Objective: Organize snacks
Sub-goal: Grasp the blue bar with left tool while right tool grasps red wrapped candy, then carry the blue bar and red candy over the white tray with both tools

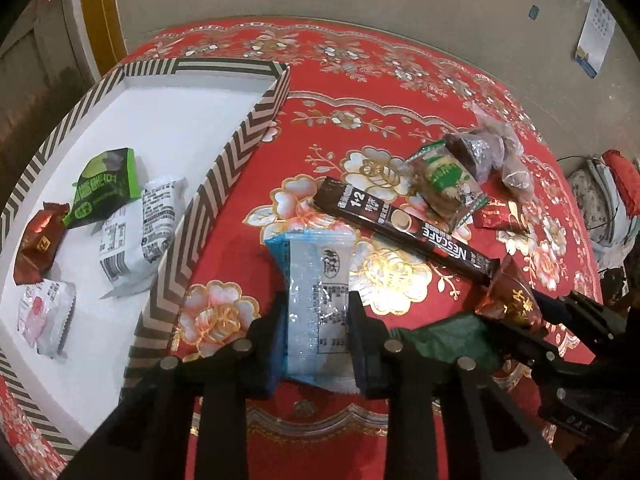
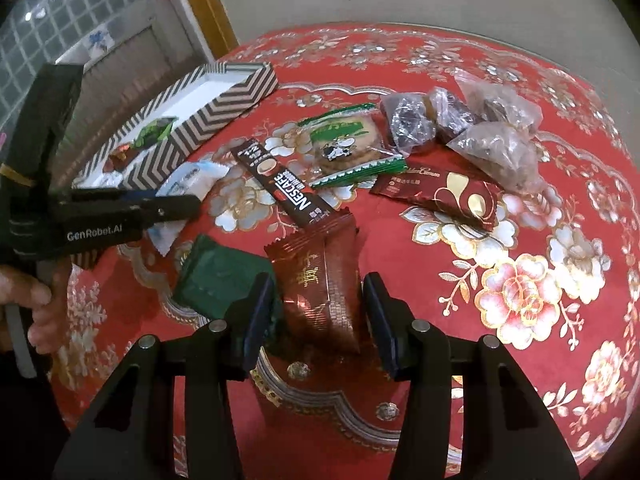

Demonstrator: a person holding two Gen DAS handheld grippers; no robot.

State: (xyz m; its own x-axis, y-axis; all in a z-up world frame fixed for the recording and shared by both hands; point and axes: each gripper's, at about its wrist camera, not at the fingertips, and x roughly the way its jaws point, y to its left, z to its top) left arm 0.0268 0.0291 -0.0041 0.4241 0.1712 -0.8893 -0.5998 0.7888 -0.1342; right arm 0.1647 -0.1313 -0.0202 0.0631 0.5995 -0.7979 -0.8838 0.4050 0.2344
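My left gripper point(image 1: 316, 320) is shut on a blue-and-white snack packet point(image 1: 316, 292), its pads pressing both long sides just above the red floral tablecloth point(image 1: 360, 80). The same gripper point(image 2: 176, 204) shows at the left of the right wrist view, a hand behind it. My right gripper point(image 2: 320, 304) stands open around a brown-red foil packet point(image 2: 320, 280) tilted on its edge, with thin gaps at both pads. A striped box point(image 1: 224, 184) with a white floor lies to the left and holds several packets, among them a green one point(image 1: 106, 188).
Loose on the cloth: a Nescafe stick point(image 2: 288, 188), a green-edged biscuit pack point(image 2: 348, 144), clear-wrapped dark sweets point(image 2: 480, 124), a dark red packet point(image 2: 440, 196) and a dark green packet point(image 2: 216, 276) beside my right gripper. The round table's edge curves behind; a wall stands beyond.
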